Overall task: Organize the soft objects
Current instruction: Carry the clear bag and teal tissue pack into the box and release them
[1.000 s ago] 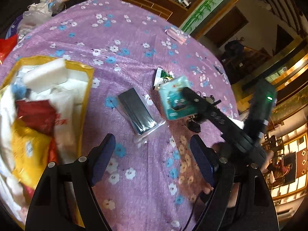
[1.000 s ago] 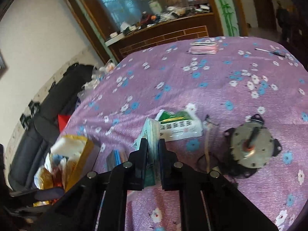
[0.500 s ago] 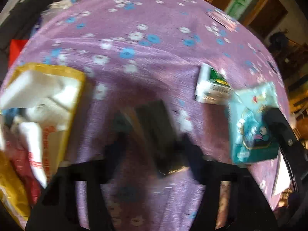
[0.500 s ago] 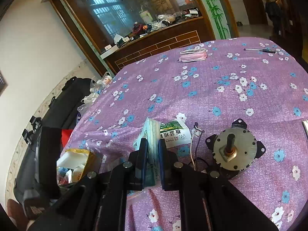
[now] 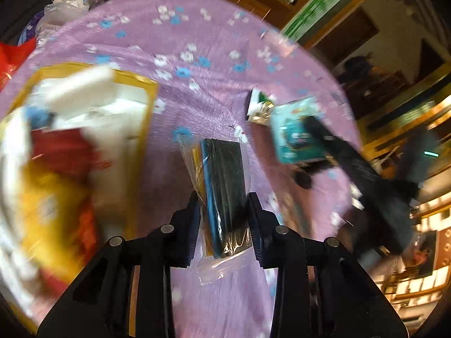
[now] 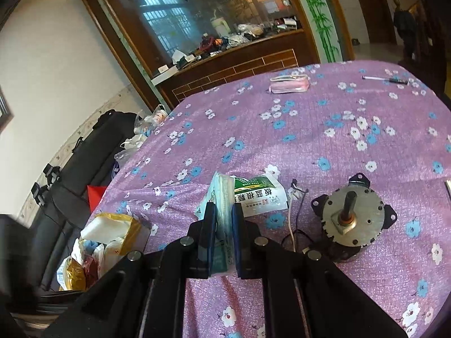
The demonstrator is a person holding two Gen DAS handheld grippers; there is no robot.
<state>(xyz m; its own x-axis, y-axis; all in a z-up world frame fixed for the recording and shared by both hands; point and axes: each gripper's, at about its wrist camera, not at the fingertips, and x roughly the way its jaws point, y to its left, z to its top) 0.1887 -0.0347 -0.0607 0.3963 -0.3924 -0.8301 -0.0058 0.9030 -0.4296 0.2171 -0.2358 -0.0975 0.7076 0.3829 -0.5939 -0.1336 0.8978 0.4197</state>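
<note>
The left gripper (image 5: 224, 211) clamps a dark, flat packet in a clear plastic sleeve (image 5: 224, 186), its two fingers pressed against the packet's long sides above the purple floral tablecloth (image 5: 197, 107); whether the packet is lifted off the cloth cannot be told through the motion blur. The right gripper (image 6: 223, 225) is closed on a teal tissue pack (image 6: 221, 197), held edge-on between the fingers; from the left wrist view the same pack (image 5: 296, 132) shows its printed face, raised off the cloth on the right gripper's black arm.

Just beyond the tissue pack lies a green-and-white sachet (image 6: 258, 194) with Chinese print, flat on the cloth. To its right sits a small electric motor (image 6: 352, 219), shaft pointing up, with a white lead (image 6: 291, 225) trailing from it. At the table's left edge stands a yellow-rimmed open bag (image 6: 132, 225) stuffed with white foam blocks (image 5: 81, 87) and red and yellow packets. Farther back on the cloth rest a pink pouch (image 6: 289, 84) and a pen (image 6: 384, 79), well apart from the grippers. A dark wooden counter (image 6: 239, 64) piled with clutter stands behind the table.
</note>
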